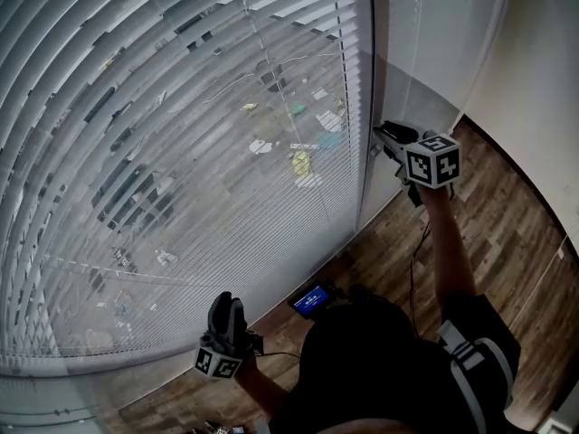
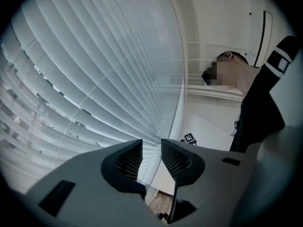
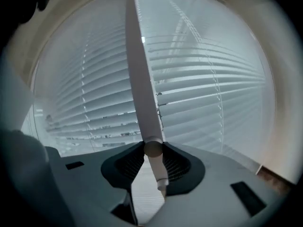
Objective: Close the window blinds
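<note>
Head view: venetian blinds [image 1: 181,152] fill the left and centre of the window. Slats are tilted part open, w/ outdoor ground visible through the gaps. My R gripper [image 1: 384,136] is raised at the blinds' right edge, by the window frame, marker cube toward the camera. L gripper [image 1: 228,304] sits low, near the blinds' bottom rail, jaws pointing up. Wood floor [image 1: 507,224] runs along the right, and a small device w/ blue screen [image 1: 312,300] is at the foot of the window.

L gripper view: jaws a little apart, nothing between them. Slats sweep across the left; person's dark sleeve is on the right.

R gripper view: both pads are clamped on the white tilt wand [image 3: 142,93]. It rises from the jaws up across the blinds, and its lower end pokes out below the pads.
</note>
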`<action>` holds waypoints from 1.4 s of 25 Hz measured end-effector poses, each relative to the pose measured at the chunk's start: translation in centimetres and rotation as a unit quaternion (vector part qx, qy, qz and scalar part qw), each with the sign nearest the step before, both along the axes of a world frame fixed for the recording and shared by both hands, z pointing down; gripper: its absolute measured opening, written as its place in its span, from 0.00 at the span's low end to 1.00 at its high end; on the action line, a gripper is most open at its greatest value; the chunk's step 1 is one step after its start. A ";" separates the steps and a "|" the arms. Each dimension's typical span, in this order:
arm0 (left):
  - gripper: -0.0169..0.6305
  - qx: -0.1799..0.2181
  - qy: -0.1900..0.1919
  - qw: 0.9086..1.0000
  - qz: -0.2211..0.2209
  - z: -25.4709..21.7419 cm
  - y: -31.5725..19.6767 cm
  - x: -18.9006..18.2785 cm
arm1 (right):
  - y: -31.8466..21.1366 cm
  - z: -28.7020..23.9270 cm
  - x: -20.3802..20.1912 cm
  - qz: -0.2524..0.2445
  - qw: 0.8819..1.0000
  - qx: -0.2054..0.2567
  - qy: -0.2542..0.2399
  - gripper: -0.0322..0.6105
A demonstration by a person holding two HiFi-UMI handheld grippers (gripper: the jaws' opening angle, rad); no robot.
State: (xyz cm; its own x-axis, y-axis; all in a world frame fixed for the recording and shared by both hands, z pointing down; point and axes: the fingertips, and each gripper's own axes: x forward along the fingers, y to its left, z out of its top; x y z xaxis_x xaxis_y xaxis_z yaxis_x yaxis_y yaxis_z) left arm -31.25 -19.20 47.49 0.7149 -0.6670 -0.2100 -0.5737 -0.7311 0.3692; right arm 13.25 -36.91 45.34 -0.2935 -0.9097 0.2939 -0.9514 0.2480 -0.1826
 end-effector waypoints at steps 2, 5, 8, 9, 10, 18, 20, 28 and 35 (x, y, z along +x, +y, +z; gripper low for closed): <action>0.23 -0.001 0.000 1.000 0.001 0.0 0.0 0.1 | -0.1 0.1 0.0 -0.011 0.999 0.003 -0.042 0.25; 0.23 -0.002 -0.003 1.000 0.002 0.0 0.0 0.2 | 0.1 -0.3 -0.2 -0.013 0.998 0.045 0.031 0.25; 0.23 -0.002 -0.004 1.000 0.002 -0.1 -0.1 0.3 | 0.4 -0.7 -0.4 0.012 0.976 0.087 0.201 0.32; 0.23 -0.003 -0.003 1.000 0.002 -0.1 -0.1 0.3 | 0.5 -0.7 -0.5 0.016 0.964 0.095 0.250 0.32; 0.23 -0.003 -0.003 1.000 0.003 0.0 -0.1 0.3 | 0.6 -0.6 -0.6 0.018 0.951 0.100 0.291 0.32; 0.23 -0.005 -0.003 1.000 0.008 -0.1 0.0 0.7 | 0.4 -0.4 -0.6 0.021 0.926 0.071 0.370 0.25; 0.23 -0.005 -0.003 1.000 0.008 -0.1 -0.1 0.8 | 0.3 -0.3 -0.5 0.019 0.953 0.048 0.299 0.25; 0.23 -0.004 0.000 1.000 0.009 -0.1 0.0 0.8 | 0.0 0.5 0.1 -0.010 0.998 -0.023 -0.052 0.25; 0.23 -0.008 -0.004 1.000 0.008 0.1 0.1 0.8 | 0.4 -0.3 -0.6 -0.011 0.991 0.070 0.110 0.31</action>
